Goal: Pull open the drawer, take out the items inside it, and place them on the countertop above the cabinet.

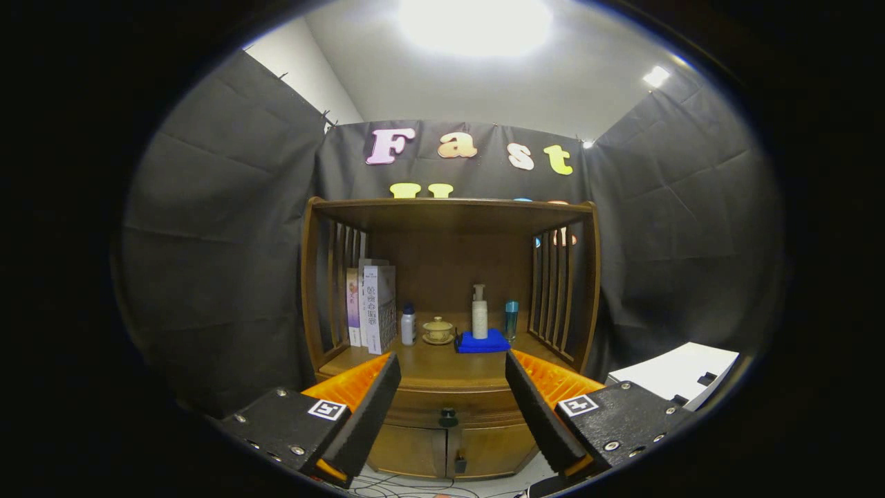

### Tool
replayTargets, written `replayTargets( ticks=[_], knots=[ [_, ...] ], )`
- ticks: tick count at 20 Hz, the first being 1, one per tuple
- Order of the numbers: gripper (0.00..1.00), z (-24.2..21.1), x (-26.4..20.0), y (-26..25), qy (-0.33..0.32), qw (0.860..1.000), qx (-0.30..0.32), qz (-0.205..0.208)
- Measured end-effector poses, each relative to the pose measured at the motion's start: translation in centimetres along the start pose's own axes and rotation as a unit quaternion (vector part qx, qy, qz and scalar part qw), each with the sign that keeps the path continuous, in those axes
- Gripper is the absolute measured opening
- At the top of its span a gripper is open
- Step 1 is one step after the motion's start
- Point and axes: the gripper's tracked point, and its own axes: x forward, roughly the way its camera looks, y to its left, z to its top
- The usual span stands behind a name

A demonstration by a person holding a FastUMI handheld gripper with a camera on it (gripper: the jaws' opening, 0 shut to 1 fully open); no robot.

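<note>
A brown wooden cabinet (449, 228) stands ahead against the booth wall. Its drawer (449, 404) is closed, with a small dark knob (448, 417) seen between my fingers, some way beyond them. The countertop (429, 366) above the drawer carries books, bottles, a cup and a blue cloth. My gripper (453, 408) is open, its two fingers spread wide with nothing between them, well short of the cabinet front.
On the countertop: upright books (373, 308) at the left, a small white bottle (408, 325), a lidded cup on a saucer (438, 330), a pump bottle (479, 312) on a blue cloth (482, 342), a teal bottle (511, 319). Two lower doors (449, 449) sit under the drawer. A white box (677, 373) lies to the right.
</note>
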Motion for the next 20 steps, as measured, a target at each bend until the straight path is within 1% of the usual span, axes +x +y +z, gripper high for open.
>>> replayTargets(
  ticks=[3, 8, 11, 15, 18, 20],
  knots=[
    [0.95, -0.1, 0.0, 0.1, -0.001, 1.0, -0.001, 0.006],
    [0.95, -0.3, 0.3, -0.5, 0.004, 1.0, 0.001, 0.002],
    [0.95, -0.7, 0.5, -1.2, 0.005, 1.0, -0.012, -0.009],
    [0.95, -3.0, 1.9, -1.1, 0.023, 0.999, -0.022, -0.004],
    [0.95, -5.1, 2.8, -0.7, 0.039, 0.999, -0.026, 0.008],
    [0.95, -6.8, 3.7, -1.1, 0.052, 0.998, -0.026, 0.003]
  ],
)
